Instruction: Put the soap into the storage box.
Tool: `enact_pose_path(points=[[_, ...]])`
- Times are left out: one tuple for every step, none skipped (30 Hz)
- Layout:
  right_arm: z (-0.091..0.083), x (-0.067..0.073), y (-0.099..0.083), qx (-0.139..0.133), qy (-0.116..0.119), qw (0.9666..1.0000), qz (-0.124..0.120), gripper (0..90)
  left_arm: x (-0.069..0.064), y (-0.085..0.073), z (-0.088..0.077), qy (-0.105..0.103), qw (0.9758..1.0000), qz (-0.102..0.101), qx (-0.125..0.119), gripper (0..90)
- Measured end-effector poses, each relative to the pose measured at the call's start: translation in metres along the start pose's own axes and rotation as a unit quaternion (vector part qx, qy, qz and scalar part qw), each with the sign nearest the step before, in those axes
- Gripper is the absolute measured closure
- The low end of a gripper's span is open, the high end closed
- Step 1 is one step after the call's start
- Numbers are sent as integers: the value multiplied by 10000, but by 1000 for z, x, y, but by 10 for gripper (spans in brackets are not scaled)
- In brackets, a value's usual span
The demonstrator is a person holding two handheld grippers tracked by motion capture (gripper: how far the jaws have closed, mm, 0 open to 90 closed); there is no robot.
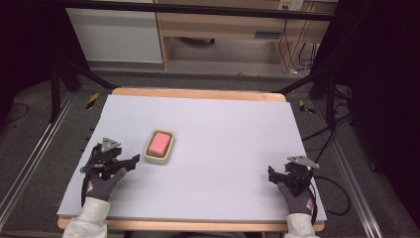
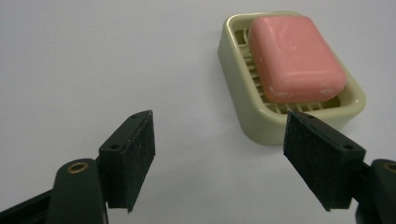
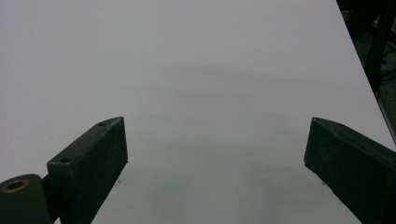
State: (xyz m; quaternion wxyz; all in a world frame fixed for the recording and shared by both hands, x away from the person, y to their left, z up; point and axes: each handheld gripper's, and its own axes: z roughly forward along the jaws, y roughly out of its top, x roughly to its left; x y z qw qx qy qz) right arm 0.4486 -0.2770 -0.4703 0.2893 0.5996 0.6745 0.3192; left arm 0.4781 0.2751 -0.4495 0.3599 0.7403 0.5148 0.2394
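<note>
White-topped wooden table (image 1: 208, 124), grey floor (image 1: 44, 144), pale wooden cabinet (image 1: 223, 25) behind, dark surroundings, trailing cables (image 1: 297, 49)

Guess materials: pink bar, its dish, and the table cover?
Pink soap bar: looks like solid soap, waxy matte, rounded edges with pale scuffs. Soap dish: likely moulded plastic, cream, smooth with a slight sheen and a slatted drain grid. Table cover: pale matte sheet, paper or laminate, can't tell; wooden edge shows beneath.

2 black grippers (image 1: 132, 162) with grey three-cornered top plates, trailing black cables, grey gloves, white sleeves (image 1: 89, 220).
</note>
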Motion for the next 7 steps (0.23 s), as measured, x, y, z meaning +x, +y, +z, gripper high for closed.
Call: enact_pose_path(points=[[0, -1, 0, 18, -4, 10000, 23, 64, 3, -4, 2, 16, 10000, -20, 62, 245], [0, -1, 0, 18, -4, 10000, 23, 64, 3, -4, 2, 16, 10000, -20, 62, 245], [0, -1, -1, 14, -16, 10000, -12, 64, 4, -5, 3, 37, 9999, -43, 97, 245], [0, -1, -1, 14, -16, 10000, -12, 64, 6, -6, 3, 40, 9999, -34, 144, 245], [0, -1, -1, 20, -15, 10000, -5, 64, 6, -8, 3, 40, 9999, -81, 120, 244], [1, -1, -1, 31, -22, 10000, -13, 63, 6, -9, 3, 46, 9999, -58, 137, 244], [1, -1, -1, 31, -22, 10000, -13, 63, 6, -9, 2, 40, 9998, -24, 172, 244]])
